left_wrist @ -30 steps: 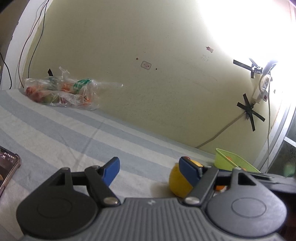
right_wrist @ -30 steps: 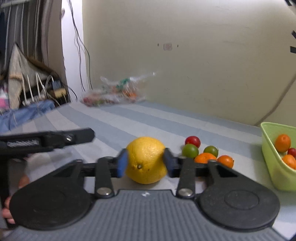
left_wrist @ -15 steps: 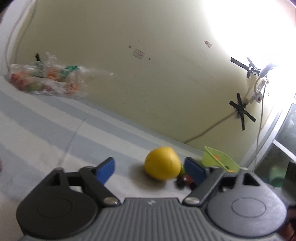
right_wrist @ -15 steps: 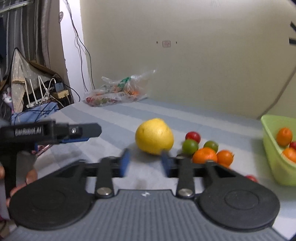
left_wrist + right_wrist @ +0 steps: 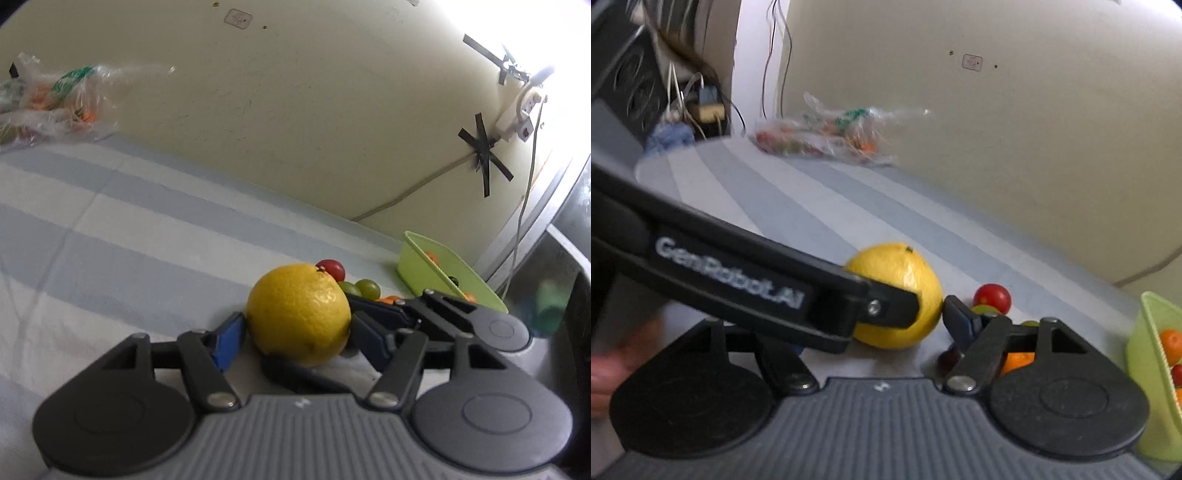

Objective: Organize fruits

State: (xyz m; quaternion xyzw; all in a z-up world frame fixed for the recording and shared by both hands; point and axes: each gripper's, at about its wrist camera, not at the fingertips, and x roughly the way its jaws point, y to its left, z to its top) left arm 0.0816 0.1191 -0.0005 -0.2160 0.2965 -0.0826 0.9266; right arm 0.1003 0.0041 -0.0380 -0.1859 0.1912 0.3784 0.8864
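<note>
A yellow lemon rests on the striped cloth. My left gripper has one blue pad on each side of it and its jaws are closing, the pads right at the peel. My right gripper is opening. Its right pad stands just off the lemon, and its left pad is hidden behind the left gripper's black body. Behind the lemon lie a red tomato, green fruits and an orange one. The lime-green basket on the right holds small orange and red fruits.
A clear plastic bag of fruit lies at the far left against the wall. A cable and a taped power strip hang on the wall at right. A hand shows at the left edge.
My right gripper let go of the lemon, leaving it on the cloth, and opened. My left gripper swung right, widened, then brought its jaws in around the lemon.
</note>
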